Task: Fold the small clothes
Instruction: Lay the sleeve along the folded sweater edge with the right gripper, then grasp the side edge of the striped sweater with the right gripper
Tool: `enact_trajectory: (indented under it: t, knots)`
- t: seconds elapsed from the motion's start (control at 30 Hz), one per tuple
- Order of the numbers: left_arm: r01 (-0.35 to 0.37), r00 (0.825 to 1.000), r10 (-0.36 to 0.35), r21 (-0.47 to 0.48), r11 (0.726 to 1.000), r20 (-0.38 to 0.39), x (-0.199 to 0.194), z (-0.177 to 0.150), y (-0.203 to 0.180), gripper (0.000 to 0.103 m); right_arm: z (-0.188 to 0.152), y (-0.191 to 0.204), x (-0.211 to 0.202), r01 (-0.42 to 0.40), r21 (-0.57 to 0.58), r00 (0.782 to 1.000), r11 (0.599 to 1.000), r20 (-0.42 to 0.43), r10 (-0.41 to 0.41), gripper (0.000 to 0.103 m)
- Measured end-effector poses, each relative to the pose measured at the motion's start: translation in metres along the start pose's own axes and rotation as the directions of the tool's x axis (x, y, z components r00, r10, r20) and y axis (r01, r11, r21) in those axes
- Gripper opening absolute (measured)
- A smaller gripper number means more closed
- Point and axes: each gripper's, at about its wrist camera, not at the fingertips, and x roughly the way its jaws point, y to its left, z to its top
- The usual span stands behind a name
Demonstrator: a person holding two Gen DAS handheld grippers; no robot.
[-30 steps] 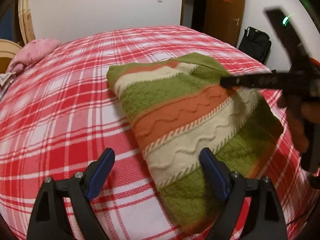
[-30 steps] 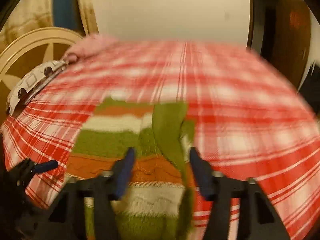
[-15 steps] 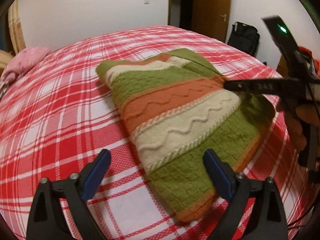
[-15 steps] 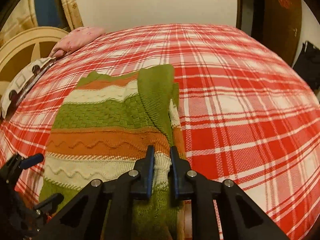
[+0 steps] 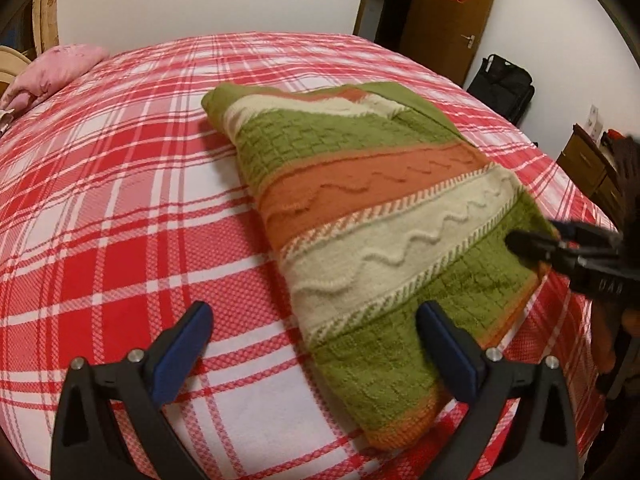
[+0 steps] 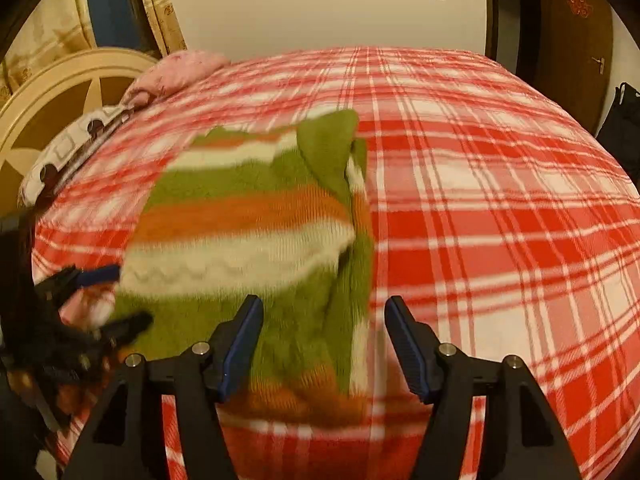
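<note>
A home bedroom: a bed (image 5: 120,208) in red plaid; pink pillow (image 5: 56,68); wooden door (image 5: 452,20).

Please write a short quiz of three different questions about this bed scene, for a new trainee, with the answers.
1. True or false: the left tongs are clamped on the striped sweater.
2. Which lies at the far left corner of the plaid bedspread? A) a pink pillow B) a blue towel C) a grey sock
3. Fill in: the right tongs stand ____, with the sweater's near edge between the pads.

Key: 1. False: they are wide open and only one pad is over the knit. 2. A. 3. open, having just been opening.
</note>
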Motion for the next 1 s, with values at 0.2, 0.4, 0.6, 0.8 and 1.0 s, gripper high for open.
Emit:
enact_trajectory:
  t: [0.2,0.4,0.6,0.8,1.0]
  knots:
    - [-0.007,1.000,0.007,0.009,1.000,-0.004,0.000,-0.001,-0.002,0.103,-0.016,0.002,-0.007,-0.031,0.006,0.999,1.000,-0.008,0.031,0.023]
    - [-0.011,1.000,0.011,0.020,1.000,0.000,-0.001,-0.001,-0.002,0.103,-0.019,0.003,-0.007,-0.002,-0.012,0.999,1.000,-0.050,0.001,0.019]
    - [-0.030,1.000,0.030,0.033,0.999,0.003,0.000,0.000,-0.004,0.103,-0.020,0.009,-0.005,0.030,-0.052,0.997,0.998,-0.069,-0.033,0.019]
    - [-0.067,0.997,0.066,0.035,0.997,0.025,-0.006,-0.001,-0.006,0.103,-0.017,0.012,-0.006,0.026,-0.076,0.995,0.997,-0.099,-0.034,0.019]
    - [-0.108,0.993,0.105,0.059,0.992,0.049,-0.011,-0.004,-0.010,0.103,-0.024,0.014,-0.010,0.036,-0.101,0.995,0.994,-0.094,-0.045,0.020]
